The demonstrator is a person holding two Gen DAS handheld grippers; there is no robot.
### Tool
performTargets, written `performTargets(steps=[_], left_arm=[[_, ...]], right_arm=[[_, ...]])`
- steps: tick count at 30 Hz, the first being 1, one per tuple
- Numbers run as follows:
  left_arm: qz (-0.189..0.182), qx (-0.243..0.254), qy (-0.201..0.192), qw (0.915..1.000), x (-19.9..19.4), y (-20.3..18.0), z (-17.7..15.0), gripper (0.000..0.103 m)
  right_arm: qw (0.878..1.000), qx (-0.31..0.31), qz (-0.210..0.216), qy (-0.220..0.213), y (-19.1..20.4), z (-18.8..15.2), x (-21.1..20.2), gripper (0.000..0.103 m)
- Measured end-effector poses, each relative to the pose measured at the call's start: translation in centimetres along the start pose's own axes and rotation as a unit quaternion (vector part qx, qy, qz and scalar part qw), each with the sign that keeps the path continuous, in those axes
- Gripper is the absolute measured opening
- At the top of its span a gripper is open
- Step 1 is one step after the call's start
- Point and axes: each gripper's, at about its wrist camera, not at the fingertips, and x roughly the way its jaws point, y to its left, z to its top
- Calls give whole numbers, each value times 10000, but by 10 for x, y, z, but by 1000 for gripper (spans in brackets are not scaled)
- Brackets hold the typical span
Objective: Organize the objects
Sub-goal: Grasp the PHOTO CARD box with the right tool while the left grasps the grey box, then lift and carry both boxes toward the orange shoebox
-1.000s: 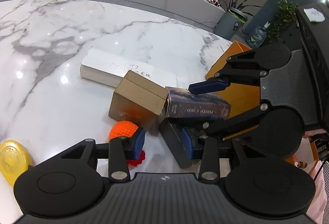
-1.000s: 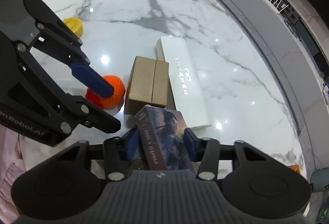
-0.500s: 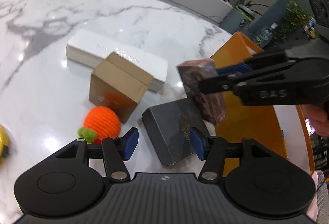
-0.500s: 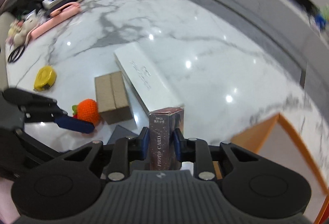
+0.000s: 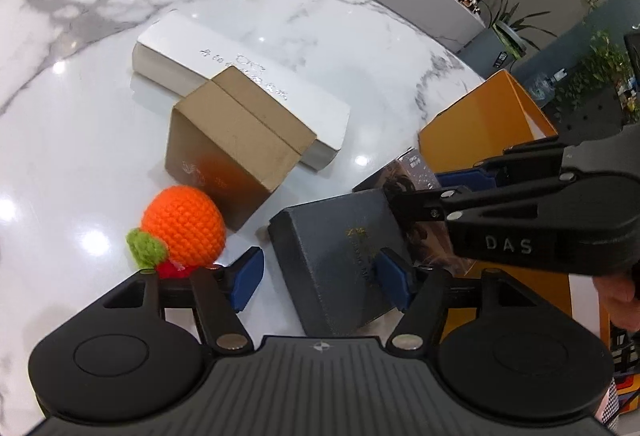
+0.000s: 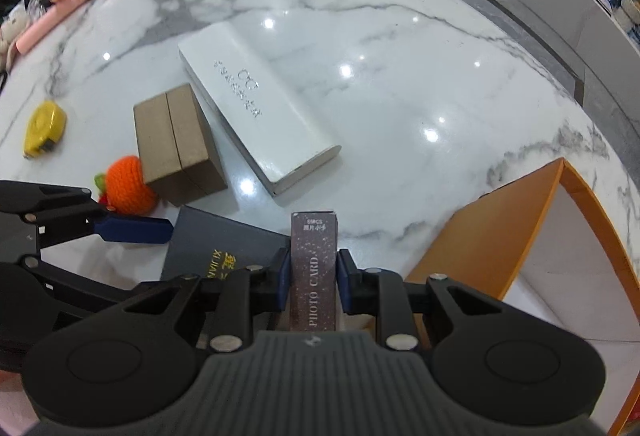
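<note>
- Photo card box: dark, narrow, printed "PHOTO CARD" down its spine; clamped edge-up between the blue pads of the right gripper, lifted clear of the marble table. It sits between the dark grey box and the orange box.
- Right gripper jaws: narrow, both pads pressed on the box's sides.
- Left gripper: jaws have just been opening and stand wide. The dark grey box lies flat on the table below them; right pad overlaps its near edge, left pad is off it. No squeeze visible.
- Orange box: open top, white inside, at the table's edge.
- Cardboard box: closed, resting against the long white box behind it.
- Crocheted orange: green leaf, just beside the cardboard box's near corner.
- Yellow tape measure: well apart, far left in the right wrist view.
- Pink case, far edge of table.
</note>
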Motion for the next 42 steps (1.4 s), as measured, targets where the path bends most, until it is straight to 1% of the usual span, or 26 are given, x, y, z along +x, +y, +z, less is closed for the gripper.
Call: performTargets(steps=[2,3,4,5,7,8,10,13,18,22,26,29,30,32,34,35,36,38,39,41,42], left_arm=[[0,7,0,10000,2,-1,1,76],[12,10,12,10000,2,-2,1,77],[38,43,22,10000,1,-3,1,73],[54,37,27,10000,0,-2,1,72],[32,-80,66,9999,-5,3,1,65],[58,-108,62,9999,-9,6,1,63],[151,-85,-34,9998,-21,9,-2,54],[353,-75,-254,9990,-45,13,-8,46],[583,-202,-671,9958,-85,19,-26,45],[688,-317,-875,9933,-105,22,-40,45],[591,-588,-1056,9909,-122,27,-53,45],[440,-579,-1114,9911,-127,25,-60,45],[425,-547,-1115,9913,-126,23,-61,45],[365,-477,-1099,9921,-126,18,-65,44],[137,-432,-1076,9932,-127,14,-70,32],[-56,-447,-999,9940,-125,11,-73,31],[-148,-459,-944,9944,-121,8,-75,23],[-58,-353,-950,9948,-113,2,-82,16],[-55,-356,-1043,9939,-112,2,-85,15],[-88,-407,-1074,9933,-113,4,-86,15],[-81,-401,-1077,9933,-114,4,-86,17]], right_arm=[[10000,33,21,22,-1,0,-1,24],[9998,119,126,49,-3,0,-1,24],[9992,272,276,78,-5,0,-1,24],[9984,432,365,99,-8,0,-1,24],[9975,557,427,59,-8,0,-1,24],[9967,663,472,47,-8,-1,-1,24],[9944,856,621,39,-7,-3,-2,24],[9906,1082,836,-8,1,-10,-4,24],[9790,1554,1300,-237,24,-26,-6,24],[9707,1834,1482,-465,46,-40,-8,24],[9579,2210,1745,-558,57,-56,-8,24],[9453,2568,1926,-584,59,-72,-8,24],[9425,2658,1923,-641,60,-78,-9,24],[9421,2714,1798,-808,62,-87,-14,24],[9440,2723,1582,-981,66,-95,-19,24],[9454,2709,1455,-1079,68,-99,-21,24],[9461,2689,1368,-1180,69,-103,-23,24],[9456,2677,1299,-1314,73,-111,-25,24],[9459,2646,1283,-1373,77,-113,-26,24],[9446,2663,1240,-1461,81,-119,-27,24],[9440,2663,1229,-1514,82,-121,-27,24]])
